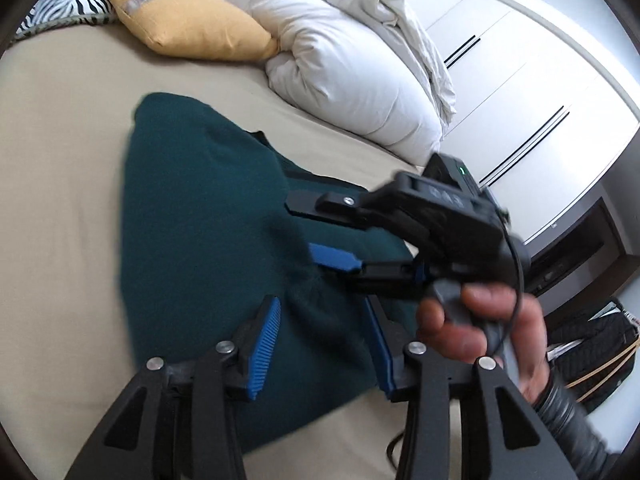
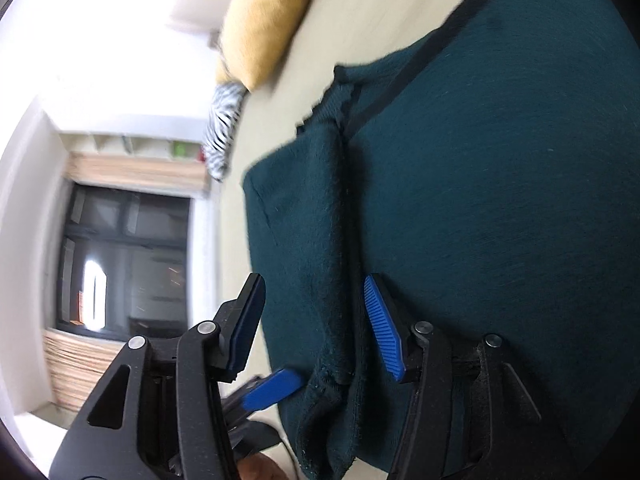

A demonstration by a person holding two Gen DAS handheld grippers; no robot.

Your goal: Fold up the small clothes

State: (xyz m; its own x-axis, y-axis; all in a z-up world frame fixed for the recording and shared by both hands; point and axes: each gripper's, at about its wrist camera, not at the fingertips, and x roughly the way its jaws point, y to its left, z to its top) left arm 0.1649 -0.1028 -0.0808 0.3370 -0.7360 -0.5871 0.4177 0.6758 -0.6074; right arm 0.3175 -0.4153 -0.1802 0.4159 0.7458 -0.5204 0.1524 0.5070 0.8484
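Left gripper (image 1: 326, 344) is spread apart right over the near edge of the green garment (image 1: 208, 240), blue pads clear of the cloth, nothing pinched. Right gripper (image 2: 314, 320) is also released, a folded strip of the garment (image 2: 480, 200) sitting between its fingers without being squeezed. The garment lies flat on the beige bed (image 1: 60, 200). There's some lettering on the right gripper's body, too blurry to read. Further back: yellow cushion (image 1: 188, 28), zebra pillow (image 1: 68, 10), white duvet (image 1: 352, 68), then wardrobe (image 1: 532, 92).
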